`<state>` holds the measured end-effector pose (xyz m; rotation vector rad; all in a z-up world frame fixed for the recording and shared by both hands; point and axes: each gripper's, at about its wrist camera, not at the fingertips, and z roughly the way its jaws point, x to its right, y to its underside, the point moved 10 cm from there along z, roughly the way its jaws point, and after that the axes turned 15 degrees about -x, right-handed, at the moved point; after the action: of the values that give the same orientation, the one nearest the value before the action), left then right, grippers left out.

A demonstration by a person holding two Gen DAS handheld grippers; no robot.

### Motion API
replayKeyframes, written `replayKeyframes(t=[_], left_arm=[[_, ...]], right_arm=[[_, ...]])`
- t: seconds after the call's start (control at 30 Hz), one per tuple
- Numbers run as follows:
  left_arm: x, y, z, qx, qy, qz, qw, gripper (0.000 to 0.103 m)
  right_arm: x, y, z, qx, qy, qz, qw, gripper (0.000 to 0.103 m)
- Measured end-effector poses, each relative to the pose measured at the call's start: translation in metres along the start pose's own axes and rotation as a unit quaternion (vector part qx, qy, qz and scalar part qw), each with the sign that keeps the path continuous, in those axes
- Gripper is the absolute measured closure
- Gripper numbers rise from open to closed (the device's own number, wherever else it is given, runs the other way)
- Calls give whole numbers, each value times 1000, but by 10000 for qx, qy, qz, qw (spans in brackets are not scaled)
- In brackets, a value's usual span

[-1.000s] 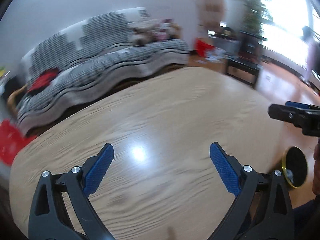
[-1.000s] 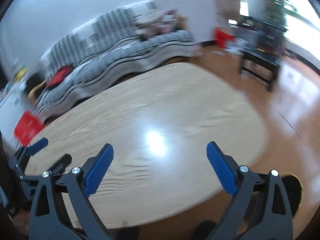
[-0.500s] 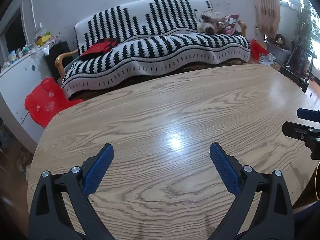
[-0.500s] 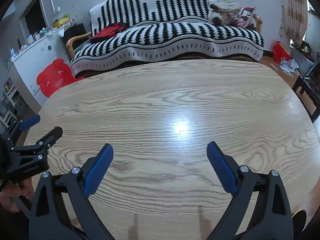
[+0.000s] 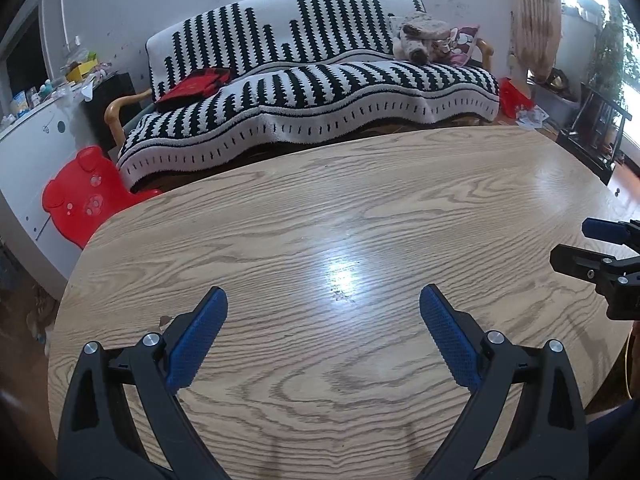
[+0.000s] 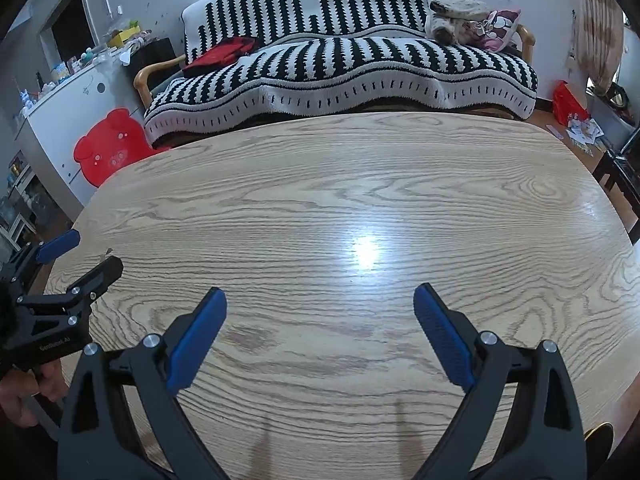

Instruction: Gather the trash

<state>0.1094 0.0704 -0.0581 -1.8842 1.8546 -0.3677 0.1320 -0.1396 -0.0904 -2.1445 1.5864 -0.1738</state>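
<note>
My left gripper [image 5: 323,300] is open and empty, held low over the near part of a light oak oval table [image 5: 360,208]. My right gripper [image 6: 320,300] is open and empty over the same table [image 6: 360,184]. Each gripper shows in the other's view: the right one at the right edge of the left wrist view [image 5: 596,248], the left one at the left edge of the right wrist view [image 6: 66,258]. No trash shows on the table top. A tiny dark chip [image 5: 163,319] marks the table's left edge.
A sofa under a black-and-white striped blanket [image 5: 304,96] stands behind the table. A red bear-shaped stool [image 5: 86,198] and a white cabinet [image 5: 28,136] are at the left. A black rack [image 5: 600,128] stands at the right. Papers [image 6: 582,130] lie on the floor.
Both views have swung left from the window side and settled facing the sofa. The blur has gone. Both grippers stayed open.
</note>
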Motion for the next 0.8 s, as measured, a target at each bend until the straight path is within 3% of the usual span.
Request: replayKeyframes(t=[0.8], left_arm=[[-1,2,1,-16,-42,-40,10000,9]], right_arm=[[3,5,-6,-9,24,21,10000,12]])
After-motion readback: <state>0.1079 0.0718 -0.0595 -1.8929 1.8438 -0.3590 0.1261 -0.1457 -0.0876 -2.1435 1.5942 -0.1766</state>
